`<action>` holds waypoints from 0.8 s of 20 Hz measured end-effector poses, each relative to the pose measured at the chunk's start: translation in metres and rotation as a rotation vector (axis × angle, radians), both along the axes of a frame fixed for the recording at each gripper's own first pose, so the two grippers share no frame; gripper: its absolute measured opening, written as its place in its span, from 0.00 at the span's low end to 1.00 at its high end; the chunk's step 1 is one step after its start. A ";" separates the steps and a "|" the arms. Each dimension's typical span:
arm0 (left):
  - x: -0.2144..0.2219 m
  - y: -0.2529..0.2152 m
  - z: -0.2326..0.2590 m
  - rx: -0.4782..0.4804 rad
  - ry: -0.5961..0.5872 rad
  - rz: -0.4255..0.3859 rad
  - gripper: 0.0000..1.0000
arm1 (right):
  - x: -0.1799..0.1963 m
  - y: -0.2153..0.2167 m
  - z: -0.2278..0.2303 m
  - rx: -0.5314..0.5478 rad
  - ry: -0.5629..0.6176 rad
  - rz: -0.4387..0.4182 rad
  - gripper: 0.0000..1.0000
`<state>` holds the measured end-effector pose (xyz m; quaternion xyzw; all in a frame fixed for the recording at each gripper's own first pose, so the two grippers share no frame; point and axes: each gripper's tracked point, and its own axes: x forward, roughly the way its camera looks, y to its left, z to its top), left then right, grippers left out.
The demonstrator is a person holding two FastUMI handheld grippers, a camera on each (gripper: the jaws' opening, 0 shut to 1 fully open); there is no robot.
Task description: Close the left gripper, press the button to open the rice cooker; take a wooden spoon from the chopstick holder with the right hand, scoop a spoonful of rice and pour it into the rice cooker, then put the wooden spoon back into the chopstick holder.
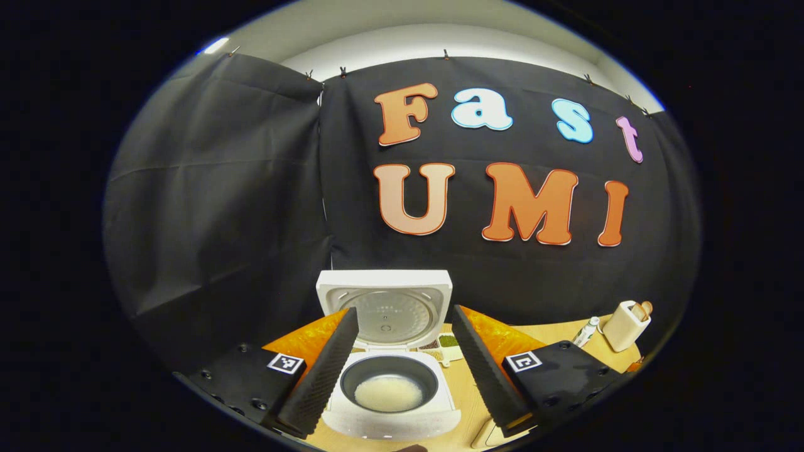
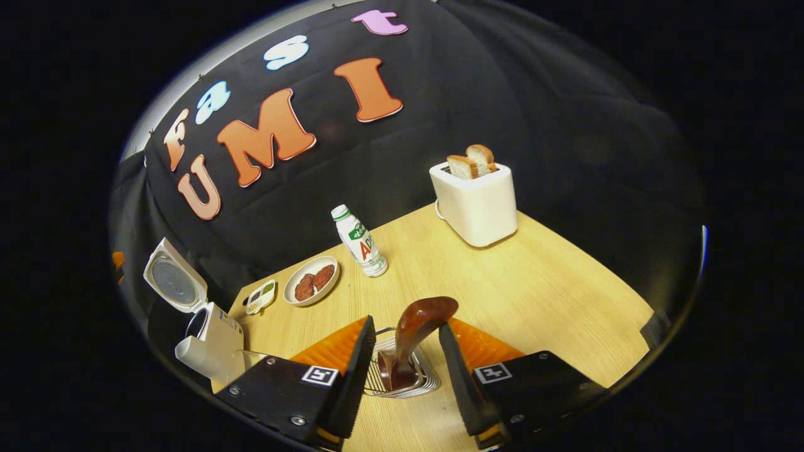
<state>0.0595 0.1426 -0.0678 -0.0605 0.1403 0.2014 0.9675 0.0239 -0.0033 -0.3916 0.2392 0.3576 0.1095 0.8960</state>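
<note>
My left gripper (image 1: pixel 402 370) open above the lid-up white rice cooker (image 1: pixel 389 376); my right gripper (image 2: pixel 405 370) open around the dark wooden spoon (image 2: pixel 414 333) in the wire chopstick holder (image 2: pixel 427 383).

I see black cloth (image 1: pixel 220 207) clipped up as the booth wall, a pale ceiling (image 1: pixel 389 25) above, and a light wooden table (image 2: pixel 540 282).

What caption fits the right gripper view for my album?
Open right gripper around the wooden spoon standing in the wire chopstick holder, toaster behind.
</note>
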 end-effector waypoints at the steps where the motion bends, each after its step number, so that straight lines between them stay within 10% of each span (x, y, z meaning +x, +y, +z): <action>1: 0.011 0.011 0.002 -0.014 0.001 0.006 1.00 | -0.003 -0.007 0.010 -0.010 -0.017 -0.020 0.69; 9: 0.105 0.073 0.003 -0.037 0.035 0.009 0.98 | -0.027 -0.061 0.111 -0.161 -0.174 -0.125 0.89; 16: 0.176 0.107 -0.054 -0.251 0.151 -0.001 1.00 | -0.043 -0.083 0.174 -0.225 -0.285 -0.221 0.91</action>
